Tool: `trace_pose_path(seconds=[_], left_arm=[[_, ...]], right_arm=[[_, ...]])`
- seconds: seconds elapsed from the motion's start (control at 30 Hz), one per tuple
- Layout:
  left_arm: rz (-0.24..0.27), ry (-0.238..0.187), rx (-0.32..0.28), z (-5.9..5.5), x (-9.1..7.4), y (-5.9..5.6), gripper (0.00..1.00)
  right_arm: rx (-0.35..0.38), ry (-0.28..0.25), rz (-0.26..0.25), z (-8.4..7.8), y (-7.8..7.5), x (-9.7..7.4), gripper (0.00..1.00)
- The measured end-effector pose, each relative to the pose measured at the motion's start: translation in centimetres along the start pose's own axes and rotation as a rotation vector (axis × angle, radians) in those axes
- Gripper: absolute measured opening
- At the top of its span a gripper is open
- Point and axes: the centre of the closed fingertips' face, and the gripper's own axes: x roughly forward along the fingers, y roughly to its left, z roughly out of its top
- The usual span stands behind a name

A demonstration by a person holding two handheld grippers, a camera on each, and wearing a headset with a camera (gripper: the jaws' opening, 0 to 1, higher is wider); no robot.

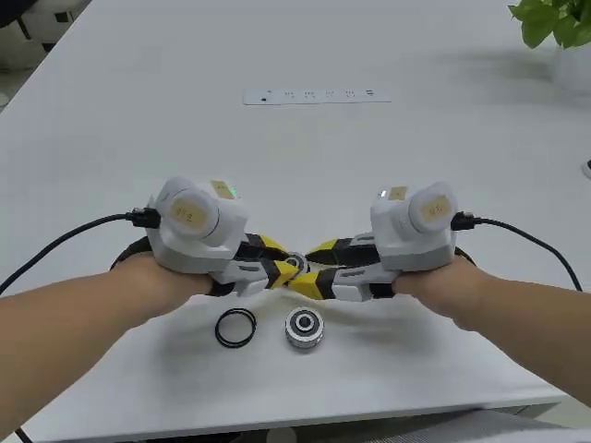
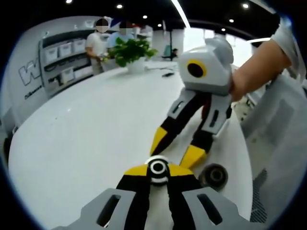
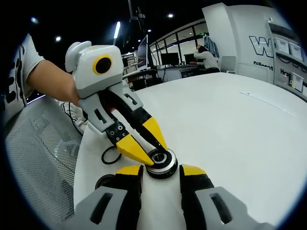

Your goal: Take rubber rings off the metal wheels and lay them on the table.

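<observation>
Nearest, by the near edge of the table (image 1: 120, 138), lie a black rubber ring (image 1: 236, 328) and, just to its right, a loose metal wheel (image 1: 305, 328). Whether the ring is one loop or two overlapped cannot be told. There are two wheels in all. The second wheel (image 1: 295, 265) sits just beyond these, between the two grippers. The left gripper (image 2: 158, 172) reaches in from the left with its jaws closed on this wheel's sides. The right gripper (image 3: 160, 172) reaches in from the right, facing it, jaws parted and straddling the same wheel; contact is unclear. Both forearms come in low from the near corners.
</observation>
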Motion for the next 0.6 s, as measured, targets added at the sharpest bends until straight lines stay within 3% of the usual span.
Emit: trace_pose_path(seconds=[0.6], left_arm=[[0.015,-0.013,-0.018,-0.07,0.10,0.35,0.13]], right_arm=[[0.009,0.019,-0.006,-0.64,-0.09,-0.54,0.18]])
